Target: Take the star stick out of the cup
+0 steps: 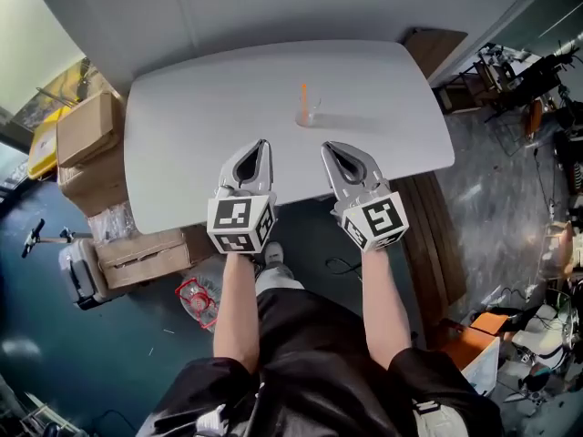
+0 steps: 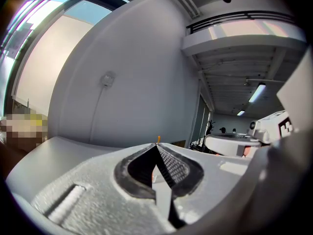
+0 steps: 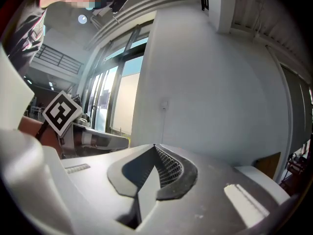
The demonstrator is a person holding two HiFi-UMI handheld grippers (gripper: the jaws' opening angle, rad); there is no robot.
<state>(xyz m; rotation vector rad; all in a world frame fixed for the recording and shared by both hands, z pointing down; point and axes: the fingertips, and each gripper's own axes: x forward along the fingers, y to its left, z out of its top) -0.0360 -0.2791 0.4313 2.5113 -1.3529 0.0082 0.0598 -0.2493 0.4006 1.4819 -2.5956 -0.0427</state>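
Orange star stick (image 1: 303, 96) stands in clear plastic cup (image 1: 309, 115) on white surface (image 1: 182, 135), beyond clenched, empty left hand-held gripper (image 1: 262, 144) and right hand-held gripper (image 1: 327, 147); brown cardboard boxes (image 1: 86, 130) alongside.

No readable text, brands or numbers. Only square code markers (image 1: 240, 224) on left gripper (image 1: 263, 144) and right gripper (image 1: 326, 147), around 6 o'clock.

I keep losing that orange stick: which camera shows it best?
The head view: the orange stick stands in the cup. The left gripper view shows only its tip; the right gripper view, nothing.
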